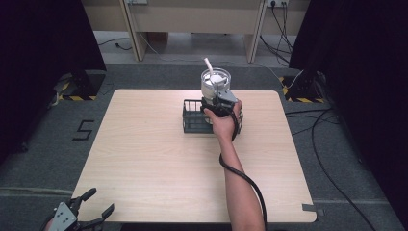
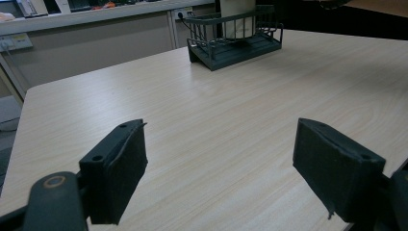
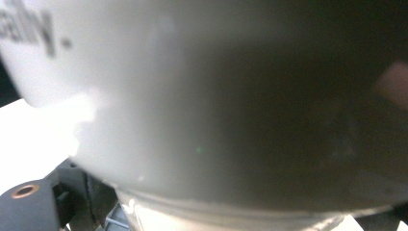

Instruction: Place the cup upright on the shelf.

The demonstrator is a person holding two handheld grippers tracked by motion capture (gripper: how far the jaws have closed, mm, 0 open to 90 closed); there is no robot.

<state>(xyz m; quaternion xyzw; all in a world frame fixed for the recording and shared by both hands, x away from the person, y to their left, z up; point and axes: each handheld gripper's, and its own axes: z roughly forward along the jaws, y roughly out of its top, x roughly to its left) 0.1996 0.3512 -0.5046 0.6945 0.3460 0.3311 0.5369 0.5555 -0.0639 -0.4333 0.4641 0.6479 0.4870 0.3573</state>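
Right gripper (image 1: pixel 217 102) at a white cup (image 1: pixel 215 83) in the dark wire basket (image 1: pixel 192 120) at the table's far middle.

From above, the right gripper sits against the cup's near side, and a white straw (image 1: pixel 208 64) leans out of the cup. In the right gripper view the cup wall (image 3: pixel 192 96) is pressed up close and blurred, so I cannot tell whether the jaws are clamped on it or merely beside it. The left gripper (image 1: pixel 79 216) rests off the table's (image 1: pixel 144 159) near left corner, jaws spread wide, holding nothing. Judging the step as lifting or seating the cup, keep it upright, move straight along the vertical, and clear the basket's rails before any sideways travel.
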